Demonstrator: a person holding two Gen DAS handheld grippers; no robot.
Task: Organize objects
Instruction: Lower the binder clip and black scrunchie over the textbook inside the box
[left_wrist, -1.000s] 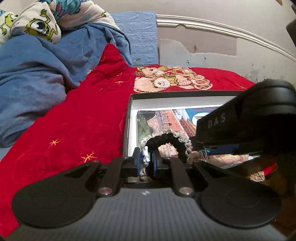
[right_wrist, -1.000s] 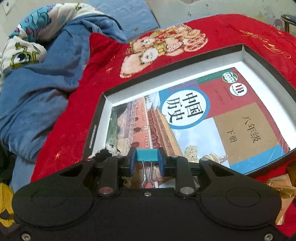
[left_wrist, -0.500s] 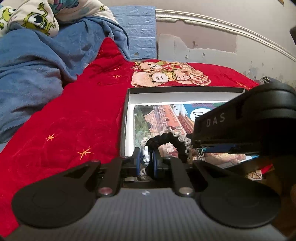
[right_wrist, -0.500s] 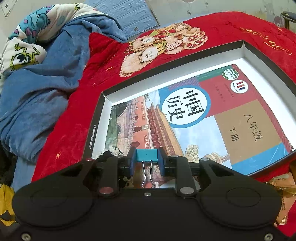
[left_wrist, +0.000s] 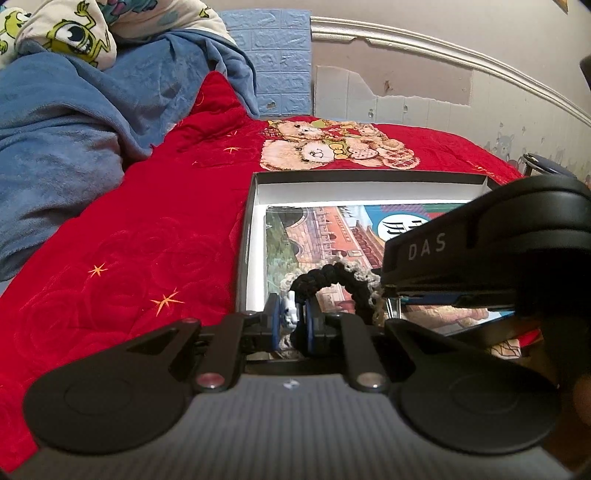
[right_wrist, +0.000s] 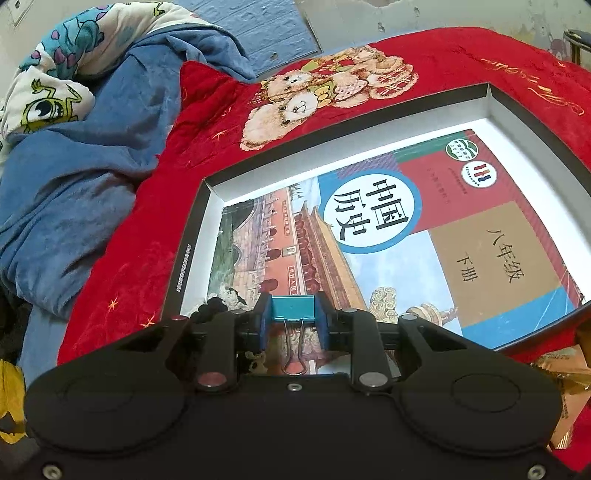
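A shallow black box with white inner walls (right_wrist: 192, 236) (left_wrist: 255, 206) lies on the red bedspread and holds a Chinese history textbook (right_wrist: 424, 236) (left_wrist: 325, 229). My left gripper (left_wrist: 292, 320) is shut on a black and cream braided hair tie (left_wrist: 343, 277) with a small white charm, held over the box's near left corner. My right gripper (right_wrist: 292, 322) is shut on a teal binder clip (right_wrist: 292, 309), its wire handles pointing back at the camera, over the book's near edge. The right gripper's black body (left_wrist: 480, 251) fills the right of the left wrist view.
A red quilted bedspread (left_wrist: 147, 240) with a teddy-bear print (right_wrist: 317, 92) covers the bed. A blue blanket (right_wrist: 85, 177) and a cartoon pillow (left_wrist: 66, 33) are piled at the left. A gold wrapper (right_wrist: 561, 373) lies right of the box. A wall stands behind.
Both grippers keep their hold. The views shift only slightly, the left one lifting and tilting a little over the box corner.
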